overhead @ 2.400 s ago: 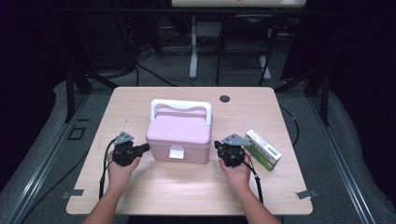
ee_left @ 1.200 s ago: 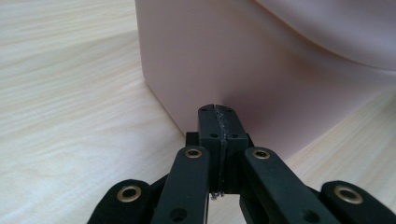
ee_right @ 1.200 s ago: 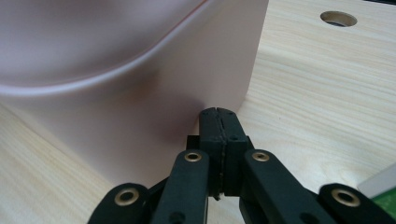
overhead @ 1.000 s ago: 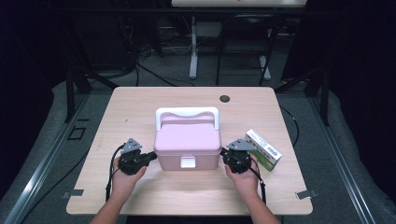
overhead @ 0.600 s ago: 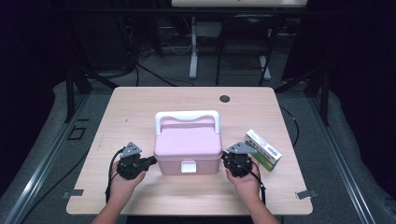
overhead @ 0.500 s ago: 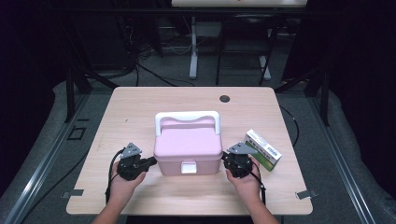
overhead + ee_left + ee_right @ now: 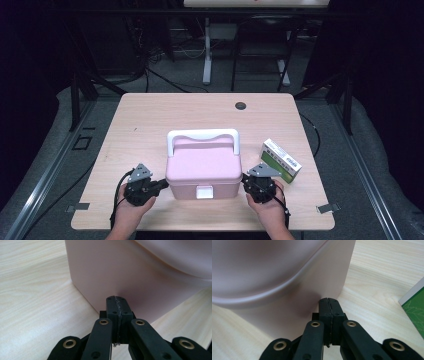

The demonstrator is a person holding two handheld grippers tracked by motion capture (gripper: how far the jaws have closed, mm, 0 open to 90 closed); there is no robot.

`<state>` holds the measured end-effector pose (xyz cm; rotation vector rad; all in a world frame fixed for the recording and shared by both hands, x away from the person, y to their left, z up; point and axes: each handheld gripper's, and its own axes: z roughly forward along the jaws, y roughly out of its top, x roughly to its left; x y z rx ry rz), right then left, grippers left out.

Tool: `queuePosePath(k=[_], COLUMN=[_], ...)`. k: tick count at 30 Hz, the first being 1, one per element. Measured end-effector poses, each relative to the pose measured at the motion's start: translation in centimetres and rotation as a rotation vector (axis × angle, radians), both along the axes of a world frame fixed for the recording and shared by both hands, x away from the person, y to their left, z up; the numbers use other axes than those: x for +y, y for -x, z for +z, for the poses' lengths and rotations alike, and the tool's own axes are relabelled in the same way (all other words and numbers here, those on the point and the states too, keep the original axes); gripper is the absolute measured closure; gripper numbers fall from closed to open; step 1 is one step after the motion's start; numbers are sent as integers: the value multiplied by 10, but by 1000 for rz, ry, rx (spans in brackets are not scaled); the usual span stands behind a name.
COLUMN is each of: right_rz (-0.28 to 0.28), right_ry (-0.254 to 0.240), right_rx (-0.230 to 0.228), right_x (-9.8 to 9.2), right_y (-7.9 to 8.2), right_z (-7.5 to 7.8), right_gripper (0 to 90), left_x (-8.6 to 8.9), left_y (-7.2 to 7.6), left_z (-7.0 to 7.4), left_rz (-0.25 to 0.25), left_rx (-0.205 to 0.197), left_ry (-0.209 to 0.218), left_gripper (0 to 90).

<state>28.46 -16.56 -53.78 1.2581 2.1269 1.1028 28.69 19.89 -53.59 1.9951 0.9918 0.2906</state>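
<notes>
The pink box (image 7: 202, 170) sits shut near the front edge of the table (image 7: 150, 115), so what is in it cannot be told; it is pale pink plastic with rounded corners, a white handle (image 7: 202, 136) standing upright over the lid and a white latch (image 7: 203, 191) on the front; the left gripper (image 7: 159, 184) has its closed, empty jaws at the box's left wall, the right gripper (image 7: 246, 182) likewise at the right wall; a green carton (image 7: 281, 160) lies just right of the box.
</notes>
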Motion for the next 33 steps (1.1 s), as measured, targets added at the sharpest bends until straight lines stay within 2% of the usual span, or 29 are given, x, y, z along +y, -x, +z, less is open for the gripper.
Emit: queuePosePath(k=[3, 7, 17, 27, 33], right_rz=[6, 16, 41, 60, 64], right_ry=[20, 19, 36, 60, 42], right_rx=[-7, 4, 12, 16, 18], right_x=[2, 1, 4, 6, 2], right_y=[10, 21, 36, 51, 57], right_z=[0, 1, 3, 5, 5], right_gripper=[900, 900, 900, 900, 900], left_x=[1, 2, 7, 9, 9], left_y=[8, 15, 30, 37, 39], left_z=[0, 1, 2, 3, 3], left_rz=[-9, -15, -37, -41, -53], left_rx=[5, 8, 19, 28, 34], left_ry=[2, -1, -12, -10, -9], left_gripper=[900, 900, 900, 900, 900])
